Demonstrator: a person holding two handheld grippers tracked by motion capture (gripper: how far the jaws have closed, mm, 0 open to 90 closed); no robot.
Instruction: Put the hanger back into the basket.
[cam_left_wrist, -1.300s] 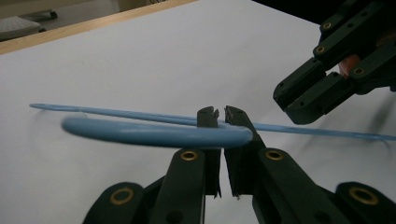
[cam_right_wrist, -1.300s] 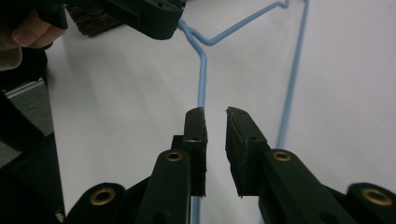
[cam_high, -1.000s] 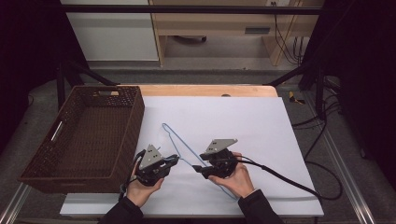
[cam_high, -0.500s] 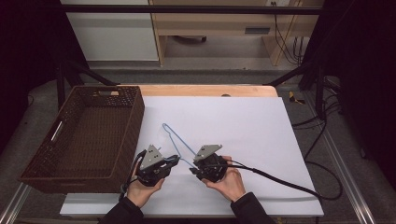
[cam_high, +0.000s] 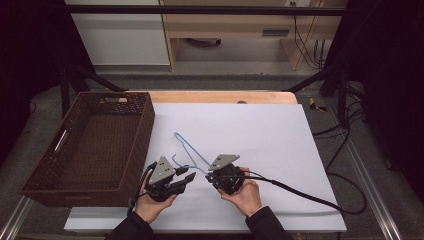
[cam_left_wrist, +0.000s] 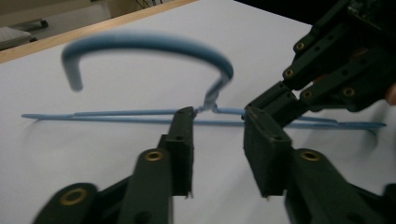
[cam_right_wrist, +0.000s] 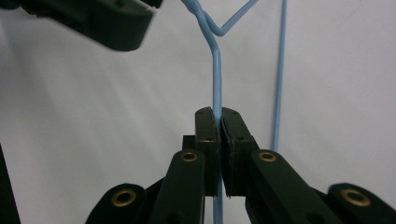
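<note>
1. High view: a thin blue wire hanger (cam_high: 187, 150) is seen lying on the white table top (cam_high: 280, 135), near its front edge and just beside a brown woven basket (cam_high: 95, 145). The left gripper (cam_high: 186, 177) and the right gripper (cam_high: 211, 176) are held close together at the hanger's hook end. A strip of bare wood is visible along the table's far edge, with a shelf unit, loose cables and dark surroundings beyond.

2. Left gripper view: the jaws are set apart on either side of the twisted neck below the hook (cam_left_wrist: 149, 46), with nothing gripped. If they are closed off-centre, the thin wire could be nudged aside and missed.

3. Right gripper view: the jaws are pressed together on one straight wire of the hanger. The grip is narrow, so the hanger could pivot or slip when lifted.
</note>
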